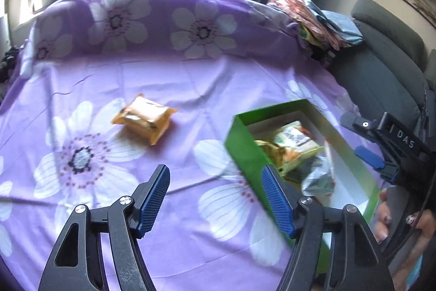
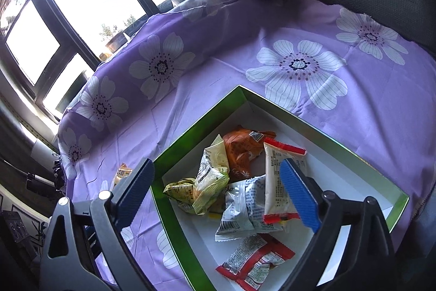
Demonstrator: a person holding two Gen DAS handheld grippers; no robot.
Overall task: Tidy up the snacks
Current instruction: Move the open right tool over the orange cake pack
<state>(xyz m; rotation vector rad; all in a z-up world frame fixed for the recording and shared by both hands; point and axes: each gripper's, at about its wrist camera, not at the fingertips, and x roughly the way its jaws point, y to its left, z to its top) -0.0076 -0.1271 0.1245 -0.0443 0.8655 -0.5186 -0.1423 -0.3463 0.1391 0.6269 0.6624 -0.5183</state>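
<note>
Both the left gripper (image 1: 215,198) and the right gripper (image 2: 218,190) gape empty (nothing between their pads), the right above the green box (image 2: 174,152) of snack packets (image 2: 245,198), while an orange packet (image 1: 144,120) lies apart on the flowered sheet (image 1: 190,78).

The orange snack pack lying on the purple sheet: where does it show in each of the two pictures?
Left wrist view: orange snack pack lies left of centre, on the sheet, left of the green box.
Right wrist view: only a sliver peeks out at lower left, behind the tool's finger.
Shared landmark: the green box.
</note>
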